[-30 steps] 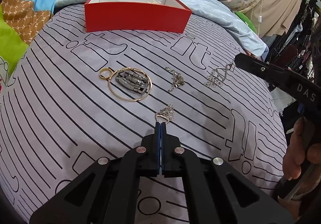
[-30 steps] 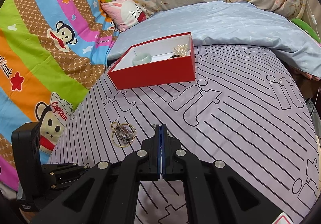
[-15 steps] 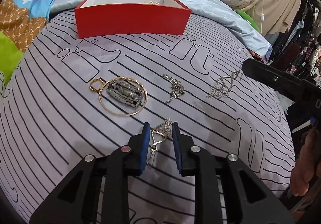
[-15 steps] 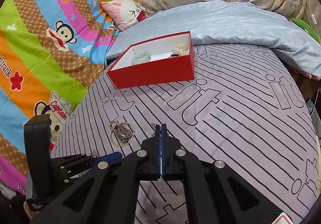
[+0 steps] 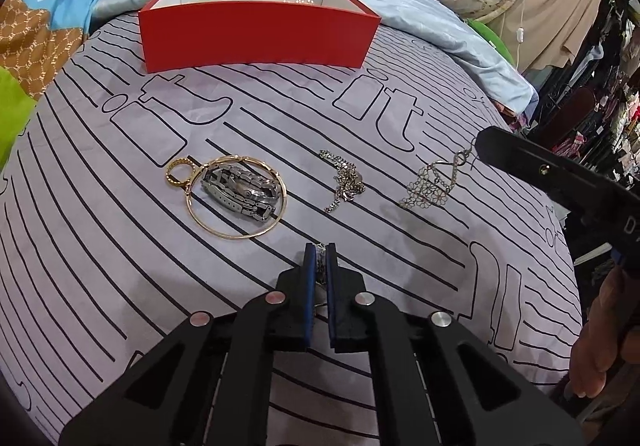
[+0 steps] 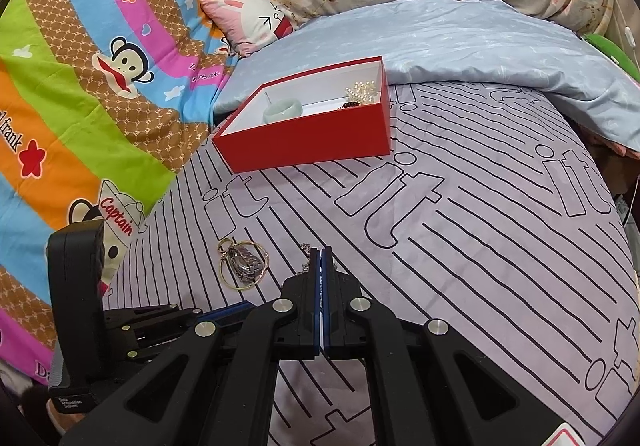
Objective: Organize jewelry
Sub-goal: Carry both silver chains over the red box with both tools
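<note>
**Left gripper pinches a small chain**

The left gripper (image 5: 319,252) has just closed, and its blue pads (image 5: 308,266) now squeeze a little silver chain (image 5: 319,255) between them, low over the bed (image 5: 100,254) near its front edge. The right gripper (image 6: 321,258) is closed tight with nothing in it, and it hangs over the bed's right side.

Just past the left gripper lie a gold hoop (image 5: 237,198) with a silver band (image 5: 240,193) inside it, and a small gold ring (image 5: 178,173) touching the hoop. To the right lie a chain pile (image 5: 344,182) and a flower necklace (image 5: 430,188), apart from each other.

The red box (image 5: 256,34) sits open at the bed's far edge. Inside it are a green bangle (image 6: 281,109) and some pearls (image 6: 362,91).
</note>
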{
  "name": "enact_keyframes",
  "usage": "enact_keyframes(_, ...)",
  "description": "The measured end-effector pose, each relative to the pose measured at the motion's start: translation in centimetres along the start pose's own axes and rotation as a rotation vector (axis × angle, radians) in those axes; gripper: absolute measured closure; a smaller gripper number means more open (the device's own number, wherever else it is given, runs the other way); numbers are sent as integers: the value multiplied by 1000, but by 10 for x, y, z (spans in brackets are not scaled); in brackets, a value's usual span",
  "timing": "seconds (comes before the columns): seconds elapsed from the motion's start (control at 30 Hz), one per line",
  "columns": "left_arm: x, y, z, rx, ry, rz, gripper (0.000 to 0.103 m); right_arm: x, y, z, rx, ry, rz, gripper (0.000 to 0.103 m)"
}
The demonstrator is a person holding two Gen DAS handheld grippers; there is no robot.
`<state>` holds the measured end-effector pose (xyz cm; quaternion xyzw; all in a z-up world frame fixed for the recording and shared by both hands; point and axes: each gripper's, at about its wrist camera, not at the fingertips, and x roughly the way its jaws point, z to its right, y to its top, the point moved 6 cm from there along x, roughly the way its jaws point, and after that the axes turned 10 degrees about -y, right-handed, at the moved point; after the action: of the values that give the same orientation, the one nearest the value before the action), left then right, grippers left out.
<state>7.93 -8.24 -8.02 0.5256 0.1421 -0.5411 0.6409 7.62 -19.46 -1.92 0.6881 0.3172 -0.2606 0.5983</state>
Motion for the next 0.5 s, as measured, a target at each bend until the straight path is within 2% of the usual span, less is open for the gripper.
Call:
enact_keyframes(0.3,-36,26,2,7,4,84,100,-8,13,-8,-20,11,26,103)
enact_keyframes(0.5,-61,73,-1,31,36,173,99,-15,43,-18,-61,13,78,103)
